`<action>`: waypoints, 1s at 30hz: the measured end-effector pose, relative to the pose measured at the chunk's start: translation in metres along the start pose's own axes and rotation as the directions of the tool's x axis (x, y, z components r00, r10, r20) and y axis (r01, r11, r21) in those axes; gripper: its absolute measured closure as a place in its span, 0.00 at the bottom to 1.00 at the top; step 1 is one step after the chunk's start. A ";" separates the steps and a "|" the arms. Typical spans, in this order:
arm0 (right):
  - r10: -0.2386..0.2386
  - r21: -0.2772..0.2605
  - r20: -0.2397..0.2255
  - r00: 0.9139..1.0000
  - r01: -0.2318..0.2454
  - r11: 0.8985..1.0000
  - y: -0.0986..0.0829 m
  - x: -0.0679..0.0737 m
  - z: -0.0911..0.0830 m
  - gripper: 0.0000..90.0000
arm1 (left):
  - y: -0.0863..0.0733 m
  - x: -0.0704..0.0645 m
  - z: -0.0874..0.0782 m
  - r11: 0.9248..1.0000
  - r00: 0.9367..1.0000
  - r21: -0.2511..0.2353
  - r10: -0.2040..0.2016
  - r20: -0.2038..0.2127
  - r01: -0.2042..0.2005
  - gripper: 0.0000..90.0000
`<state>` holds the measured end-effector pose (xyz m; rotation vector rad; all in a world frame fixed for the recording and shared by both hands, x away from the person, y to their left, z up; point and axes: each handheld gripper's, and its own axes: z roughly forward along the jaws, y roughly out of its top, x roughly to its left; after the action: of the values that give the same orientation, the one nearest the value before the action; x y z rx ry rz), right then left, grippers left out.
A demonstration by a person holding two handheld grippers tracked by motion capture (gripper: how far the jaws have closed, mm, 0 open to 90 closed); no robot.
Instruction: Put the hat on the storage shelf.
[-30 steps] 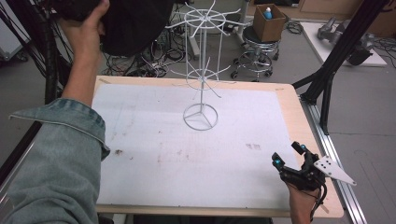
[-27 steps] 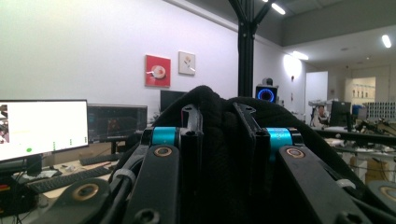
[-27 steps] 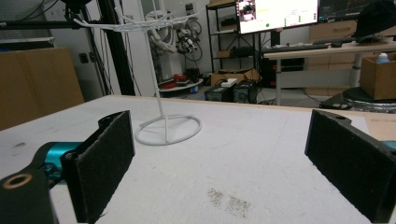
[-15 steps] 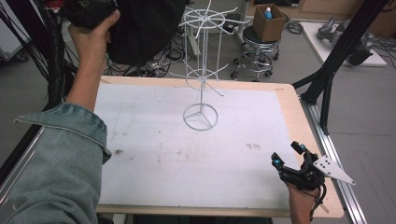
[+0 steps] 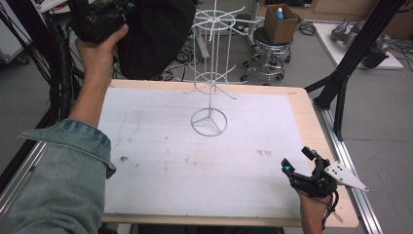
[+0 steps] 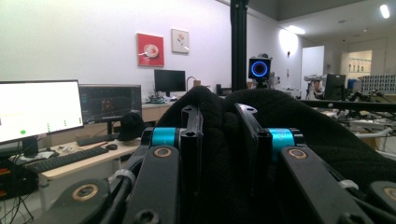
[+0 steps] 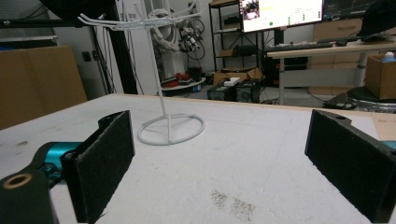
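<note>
A white wire rack with hook arms stands on a ring base mid-table; its pole also rises ahead in the right gripper view. My left gripper is raised beyond the table's far left corner, shut on a black fabric item. In the left gripper view the jaws pinch that dark fabric, which bulges up between and past them. My right gripper rests low near the table's front right corner, open, with nothing between its padded jaws.
The table has a white top with a few smudges. A stool carrying a cardboard box stands behind the table. A black frame post and a metal rail run along the right side.
My left hand has moved slightly right and toward the rack, bringing the black fabric with it. The right gripper has stayed put.
</note>
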<state>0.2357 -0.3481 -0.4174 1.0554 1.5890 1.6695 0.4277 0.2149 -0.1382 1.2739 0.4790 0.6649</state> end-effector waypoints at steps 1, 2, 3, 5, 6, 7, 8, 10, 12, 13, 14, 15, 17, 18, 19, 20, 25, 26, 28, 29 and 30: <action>0.000 0.001 -0.001 1.000 0.000 1.000 0.000 0.000 0.000 0.08 | -0.001 -0.001 -0.001 1.000 1.000 0.001 0.002 0.003 -0.002 0.81; 0.001 0.001 -0.001 1.000 -0.001 1.000 0.000 0.000 0.000 0.08 | -0.001 -0.001 -0.001 1.000 1.000 0.001 0.002 0.003 -0.002 0.81; 0.001 0.000 -0.003 1.000 -0.001 1.000 0.000 0.000 0.000 0.08 | -0.002 -0.001 -0.002 1.000 1.000 0.005 0.001 0.008 -0.001 0.81; 0.001 0.000 -0.001 1.000 -0.001 1.000 0.000 0.000 0.000 0.08 | -0.004 -0.002 -0.003 1.000 1.000 0.018 0.005 0.010 -0.005 0.81; 0.003 0.000 -0.003 1.000 -0.003 1.000 0.000 0.000 0.001 0.08 | -0.005 -0.003 -0.004 1.000 1.000 0.018 0.005 0.013 -0.005 0.81; 0.003 0.000 -0.003 1.000 -0.003 1.000 0.000 0.000 0.001 0.08 | -0.006 -0.003 -0.006 1.000 1.000 0.021 0.007 0.014 -0.008 0.81; 0.004 0.000 -0.005 1.000 -0.004 1.000 0.000 0.001 0.002 0.08 | -0.007 -0.004 -0.007 1.000 1.000 0.020 0.009 0.013 -0.009 0.81; 0.001 0.000 -0.007 1.000 -0.001 1.000 0.000 0.001 0.004 0.08 | -0.009 -0.005 -0.010 1.000 1.000 0.027 0.012 0.015 -0.012 0.80; 0.004 0.001 -0.009 1.000 -0.004 1.000 0.000 0.001 0.004 0.08 | -0.011 -0.005 -0.012 0.999 1.000 0.033 0.017 0.019 -0.017 0.80; 0.000 0.000 -0.010 1.000 0.000 1.000 0.000 0.001 0.005 0.08 | -0.013 -0.005 -0.013 0.999 0.999 0.037 0.020 0.025 -0.021 0.80; 0.000 0.002 -0.010 1.000 0.000 1.000 0.000 0.001 0.005 0.08 | -0.013 -0.005 -0.014 0.998 0.999 0.054 0.024 0.031 -0.026 0.80; 0.005 0.002 -0.012 1.000 -0.005 1.000 0.000 0.001 0.006 0.08 | -0.014 -0.006 -0.015 0.997 0.999 0.067 0.030 0.029 -0.032 0.80; 0.008 0.001 -0.015 1.000 -0.008 1.000 0.000 0.001 0.008 0.08 | -0.015 -0.007 -0.017 0.996 0.999 0.073 0.040 0.031 -0.042 0.80; 0.005 -0.001 -0.016 1.000 -0.005 1.000 0.000 0.001 0.009 0.08 | -0.016 -0.008 -0.017 0.997 0.999 0.069 0.041 0.034 -0.043 0.80; 0.011 0.004 -0.020 1.000 -0.011 1.000 0.000 0.001 0.009 0.08 | -0.017 -0.009 -0.018 0.997 0.998 0.068 0.045 0.035 -0.047 0.80; 0.005 0.002 -0.020 1.000 -0.005 1.000 0.000 0.001 0.010 0.08 | -0.019 -0.010 -0.019 0.996 0.998 0.076 0.053 0.034 -0.055 0.80; 0.008 0.003 -0.030 1.000 -0.008 1.000 0.000 0.003 0.013 0.08 | -0.024 -0.009 -0.022 0.995 0.999 0.088 0.041 0.031 -0.043 0.79; 0.008 0.003 -0.030 1.000 -0.008 1.000 0.000 0.003 0.013 0.08 | -0.025 -0.010 -0.023 0.995 0.999 0.089 0.038 0.029 -0.041 0.79; 0.003 0.004 -0.031 1.000 -0.003 1.000 0.000 0.002 0.014 0.08 | -0.027 -0.010 -0.024 0.994 0.999 0.100 0.035 0.030 -0.038 0.78; 0.005 0.005 -0.032 0.999 -0.005 1.000 0.000 0.003 0.015 0.08 | -0.027 -0.010 -0.024 0.994 0.999 0.101 0.035 0.031 -0.038 0.78; 0.007 0.007 -0.034 0.999 -0.006 1.000 0.000 0.003 0.015 0.08 | -0.028 -0.010 -0.025 0.995 0.999 0.098 0.032 0.037 -0.035 0.77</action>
<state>0.2475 -0.3378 -0.4176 1.0419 1.6161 1.6958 0.4095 0.2213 -0.1718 1.3869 0.4668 0.6523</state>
